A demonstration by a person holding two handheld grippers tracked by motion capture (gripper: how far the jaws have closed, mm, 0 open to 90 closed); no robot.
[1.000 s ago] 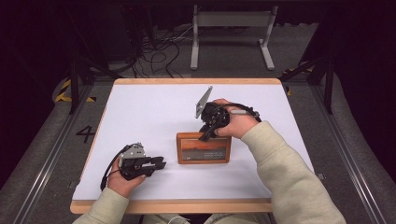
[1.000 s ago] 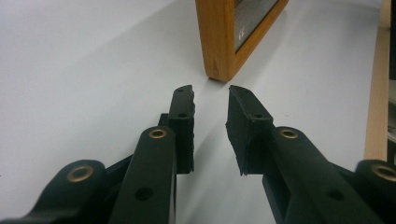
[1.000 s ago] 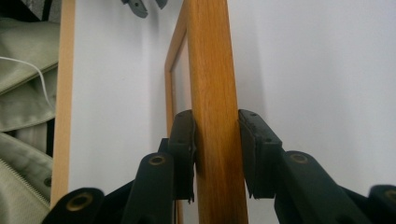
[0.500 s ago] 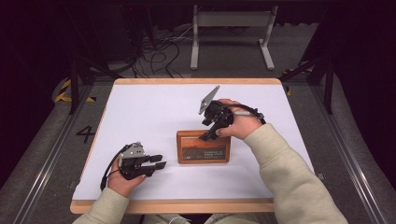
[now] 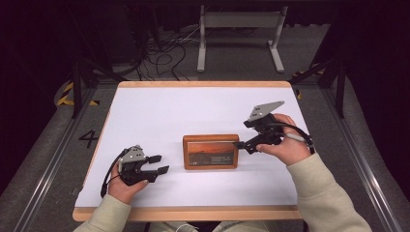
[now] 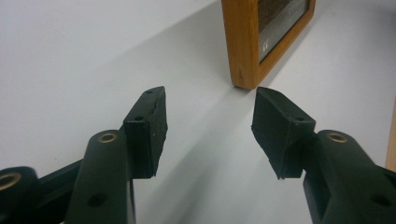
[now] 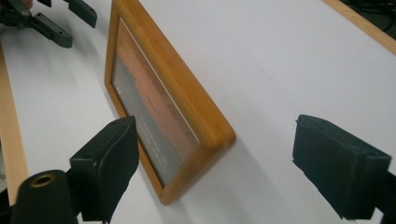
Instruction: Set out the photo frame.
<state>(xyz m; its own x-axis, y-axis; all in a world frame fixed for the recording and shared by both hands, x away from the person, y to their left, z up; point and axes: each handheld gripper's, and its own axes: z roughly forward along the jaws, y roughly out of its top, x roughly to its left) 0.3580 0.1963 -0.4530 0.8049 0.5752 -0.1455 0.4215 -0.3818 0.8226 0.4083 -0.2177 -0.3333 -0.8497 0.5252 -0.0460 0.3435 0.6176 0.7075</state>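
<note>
A wooden picture frame (image 5: pixel 211 152) with an orange-and-dark picture lies flat on the white table (image 5: pixel 193 111), a little in front of its middle. My right gripper (image 5: pixel 243 147) is at the frame's right end, pointing left at it. Its jaws have just been opening. In the right gripper view the frame's near corner (image 7: pixel 177 93) lies between the spread jaws of my right gripper (image 7: pixel 215 156), and the pads do not touch it. My left gripper (image 5: pixel 161 164) sits at the front left, a short way from the frame (image 6: pixel 243 42). Its jaws (image 6: pixel 208 126) have just been opening, with nothing between them.
The table has a wooden rim (image 5: pixel 193 212) along its front edge. On the floor beyond the table stand a grey metal stand (image 5: pixel 239 29) and loose cables (image 5: pixel 164 53). The left gripper (image 7: pixel 51 23) shows far off in the right gripper view.
My right gripper has moved from over the frame's back right part to its right end, and its jaws have spread. The left gripper's jaws have widened in place. The frame has not moved.
</note>
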